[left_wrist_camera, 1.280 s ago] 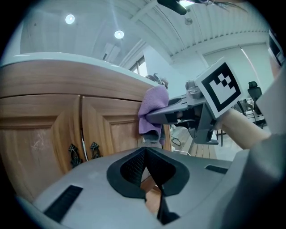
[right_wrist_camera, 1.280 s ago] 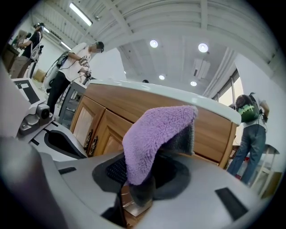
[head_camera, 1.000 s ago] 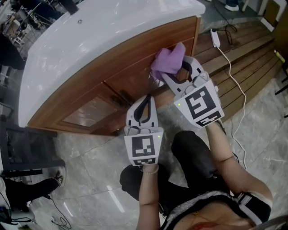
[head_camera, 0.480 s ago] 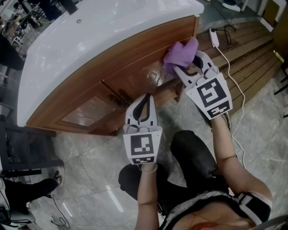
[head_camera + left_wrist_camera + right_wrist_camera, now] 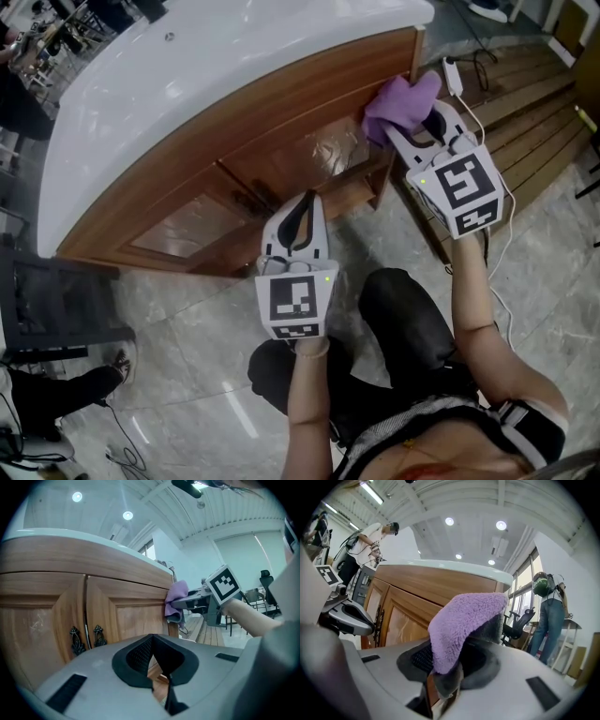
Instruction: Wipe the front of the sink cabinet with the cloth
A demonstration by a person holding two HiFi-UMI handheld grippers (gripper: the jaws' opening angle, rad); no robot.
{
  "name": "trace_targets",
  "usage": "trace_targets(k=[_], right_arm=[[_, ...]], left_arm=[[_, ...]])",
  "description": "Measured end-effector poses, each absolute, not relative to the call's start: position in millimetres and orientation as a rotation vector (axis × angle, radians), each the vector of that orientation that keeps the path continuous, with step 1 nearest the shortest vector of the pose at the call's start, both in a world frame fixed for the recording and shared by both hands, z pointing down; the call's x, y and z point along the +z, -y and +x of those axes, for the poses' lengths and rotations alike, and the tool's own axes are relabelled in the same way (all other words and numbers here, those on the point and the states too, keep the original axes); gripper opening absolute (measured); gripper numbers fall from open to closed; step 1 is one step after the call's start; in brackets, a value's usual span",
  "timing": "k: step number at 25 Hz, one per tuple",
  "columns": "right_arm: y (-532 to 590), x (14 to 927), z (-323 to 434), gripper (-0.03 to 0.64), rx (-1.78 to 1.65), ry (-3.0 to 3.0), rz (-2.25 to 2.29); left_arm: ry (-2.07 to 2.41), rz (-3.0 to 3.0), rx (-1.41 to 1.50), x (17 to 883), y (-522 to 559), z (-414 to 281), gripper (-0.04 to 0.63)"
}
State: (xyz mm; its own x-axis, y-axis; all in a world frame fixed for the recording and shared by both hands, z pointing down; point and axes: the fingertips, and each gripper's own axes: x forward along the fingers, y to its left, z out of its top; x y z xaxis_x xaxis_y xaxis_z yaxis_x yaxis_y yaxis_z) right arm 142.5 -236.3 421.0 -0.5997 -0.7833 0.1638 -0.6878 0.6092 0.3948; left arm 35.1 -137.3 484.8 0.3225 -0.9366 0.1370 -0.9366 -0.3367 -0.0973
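The wooden sink cabinet (image 5: 234,141) curves under a white countertop (image 5: 187,66). My right gripper (image 5: 412,124) is shut on the purple cloth (image 5: 398,103) and holds it against the cabinet's front at its far right end. In the right gripper view the cloth (image 5: 464,618) drapes over the jaws of the right gripper (image 5: 452,665). My left gripper (image 5: 302,204) is shut and holds nothing; it hangs just off the cabinet's front, below the door handles (image 5: 251,199). From the left gripper (image 5: 153,641) view, the cloth (image 5: 176,602) touches the cabinet corner.
A white power strip (image 5: 454,77) with its cable lies on the wooden decking (image 5: 525,84) right of the cabinet. A dark stand (image 5: 56,314) and a person's legs (image 5: 66,389) are at the left. Two people (image 5: 370,538) (image 5: 548,611) stand further off.
My right gripper has slid the cloth rightward along the cabinet front to its right end. The left gripper has hardly moved.
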Motion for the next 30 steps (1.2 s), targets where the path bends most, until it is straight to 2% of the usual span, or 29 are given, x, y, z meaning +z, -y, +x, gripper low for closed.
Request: trace_targets(k=[15,30], right_arm=[[223.7,434.9,134.6,0.169,-0.351,2.568,1.190],[158.0,484.6,10.0,0.169,-0.443,2.645,0.787]], left_arm=[[-1.838,-2.570,-0.232,485.1,134.4,29.7,0.000],[-1.963,-2.500,-0.268,486.9,118.7,-6.6,0.000]])
